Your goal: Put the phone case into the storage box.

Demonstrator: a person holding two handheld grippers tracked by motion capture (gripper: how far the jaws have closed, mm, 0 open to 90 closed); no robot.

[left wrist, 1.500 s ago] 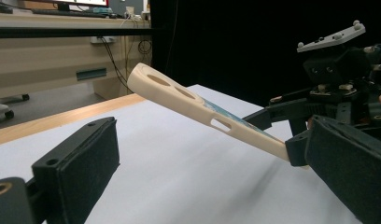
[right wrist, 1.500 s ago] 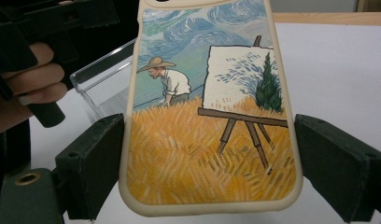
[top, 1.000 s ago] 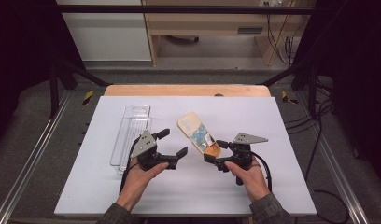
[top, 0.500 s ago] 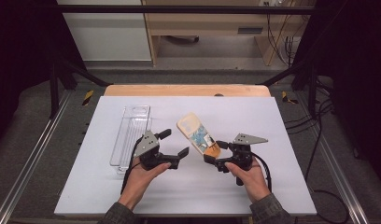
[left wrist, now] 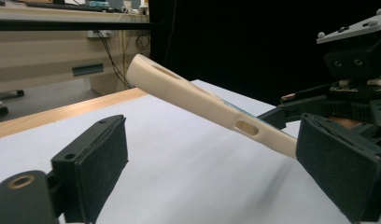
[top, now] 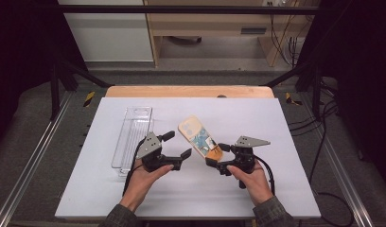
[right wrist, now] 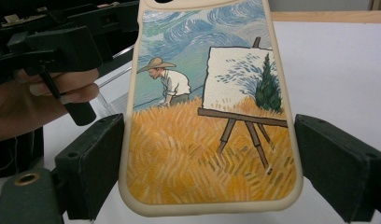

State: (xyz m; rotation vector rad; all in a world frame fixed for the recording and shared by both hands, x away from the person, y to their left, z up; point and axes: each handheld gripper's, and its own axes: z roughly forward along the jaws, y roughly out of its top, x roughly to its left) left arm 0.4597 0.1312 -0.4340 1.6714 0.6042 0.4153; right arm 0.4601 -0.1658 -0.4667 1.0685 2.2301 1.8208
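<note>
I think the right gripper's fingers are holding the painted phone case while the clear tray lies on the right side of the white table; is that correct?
Not quite: the clear tray lies on the left side of the white table, as the high view shows. The rest holds: the right gripper has the painted phone case between its fingers.

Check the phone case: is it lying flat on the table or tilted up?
Tilted up. In the left gripper view the phone case slopes upward clear of the table, its low end at the right gripper.
</note>
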